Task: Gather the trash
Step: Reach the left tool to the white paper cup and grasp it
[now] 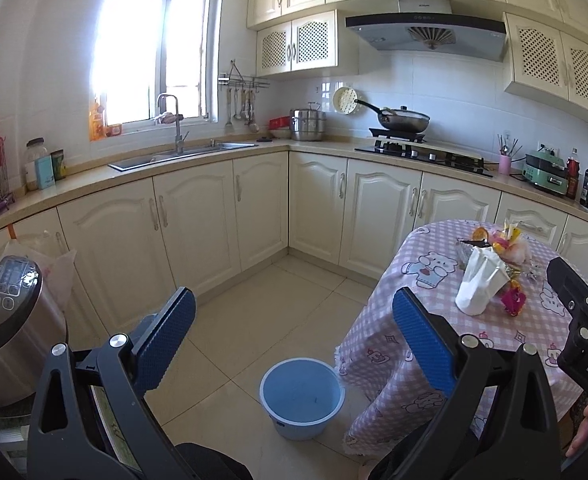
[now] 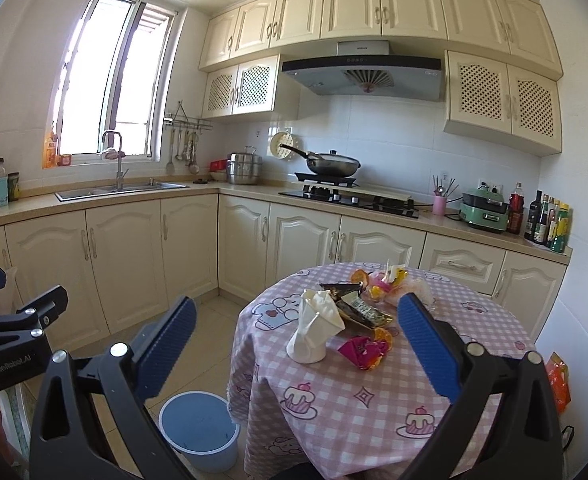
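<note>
- Overhead, so to speak, the left gripper (image 1: 294,344) hangs above the tiled floor with its blue-padded jaws spread wide and nothing between them; below the gap stands a blue bucket (image 1: 302,398), just beside the hanging edge of the tablecloth
- Likewise the right gripper (image 2: 296,346) is held with its jaws wide apart and holding nothing; it faces the round table (image 2: 374,400), which wears a pink checked cloth printed with bears and cakes
- On the table the trash lies in a loose cluster: a crumpled white paper cup (image 2: 314,332) stands nearest the front; just right of it sits a magenta wrapper (image 2: 362,350), touching an orange-and-gold scrap; behind them lies a dark foil packet (image 2: 358,306); at the far side a heap of yellow, pink and clear wrappers (image 2: 390,282)
- From the right wrist view the bucket (image 2: 199,428) sits on the floor at the table's left foot, seemingly empty
- Beyond, cream cabinets (image 2: 125,248) line the walls; a wok (image 2: 334,166) rests on the stove
</note>
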Available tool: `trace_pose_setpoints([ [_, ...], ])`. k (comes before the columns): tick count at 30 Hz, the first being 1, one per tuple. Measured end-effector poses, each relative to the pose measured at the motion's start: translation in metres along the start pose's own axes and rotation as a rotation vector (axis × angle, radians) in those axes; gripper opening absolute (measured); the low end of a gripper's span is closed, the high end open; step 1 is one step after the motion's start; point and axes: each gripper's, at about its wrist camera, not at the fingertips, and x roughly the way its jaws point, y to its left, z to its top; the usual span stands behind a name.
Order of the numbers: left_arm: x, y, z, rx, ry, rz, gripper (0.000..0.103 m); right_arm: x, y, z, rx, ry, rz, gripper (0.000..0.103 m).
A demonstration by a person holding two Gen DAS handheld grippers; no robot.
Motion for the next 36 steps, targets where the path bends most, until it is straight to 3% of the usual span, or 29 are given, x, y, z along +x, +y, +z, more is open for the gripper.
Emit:
trace_pose_setpoints([
  [11, 0.052, -0.028, 0.012, 0.025, 0.100, -0.054, 0.095, 0.059, -0.031, -0.003, 0.036, 0.099, -0.040, 0.098],
  [17, 0.097, -0.068, 0.016, 0.056, 0.197, -0.172, 0.095, 0.102, -0.071, -0.016, 0.100, 0.181, -0.091, 0.098],
  [25, 0.139, -0.158, 0.009, 0.163, 0.278, -0.386, 0.095, 0.134, -0.134, -0.033, 0.194, 0.234, -0.175, 0.098],
  [30, 0.158, -0.202, -0.001, 0.237, 0.303, -0.427, 0.094, 0.148, -0.160, -0.052, 0.241, 0.290, -0.195, 0.099],
  [32, 0.168, -0.216, -0.005, 0.250, 0.321, -0.447, 0.086, 0.152, -0.165, -0.059, 0.255, 0.311, -0.197, 0.099],
  [36, 0.180, -0.230, -0.007, 0.262, 0.353, -0.510, 0.054, 0.160, -0.171, -0.064, 0.279, 0.333, -0.182, 0.098],
])
